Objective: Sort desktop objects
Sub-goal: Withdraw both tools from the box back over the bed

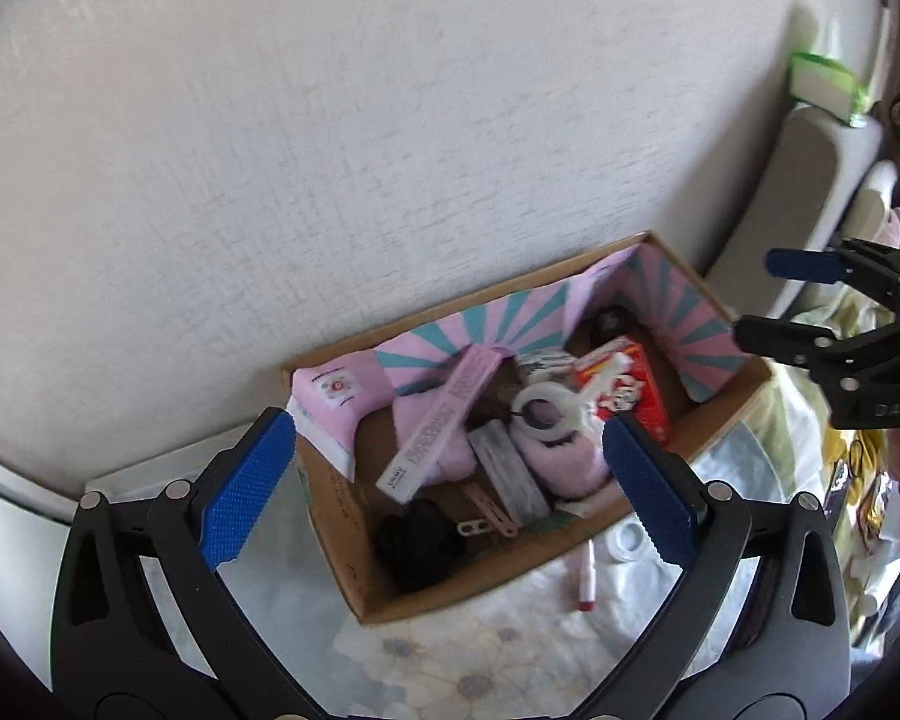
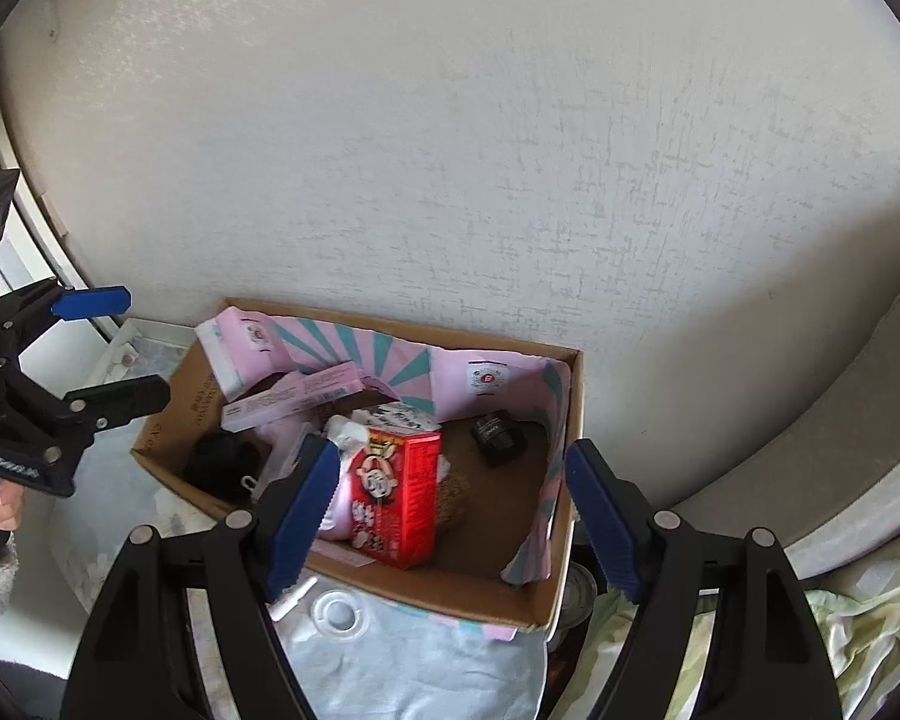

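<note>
Left gripper point(image 1: 450, 492) hovered over the cardboard box point(image 1: 354, 546), jaws spread wide, nothing between them. Right gripper point(image 2: 450, 516) likewise spread and empty above the box. Inside: red carton point(image 2: 399, 498) near centre, tape roll point(image 1: 543, 414) at its 9 o'clock, black jar point(image 2: 498, 438) toward 2 o'clock. Red-capped marker point(image 1: 587, 579) lay outside on the table.

one cardboard box point(image 1: 450, 591), one red carton point(image 2: 399, 498), two tape rolls point(image 1: 543, 411)

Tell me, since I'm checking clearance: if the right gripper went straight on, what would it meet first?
Probably the red carton in the cardboard box; it lies between the open right gripper fingers' line, though depth is unclear.
</note>
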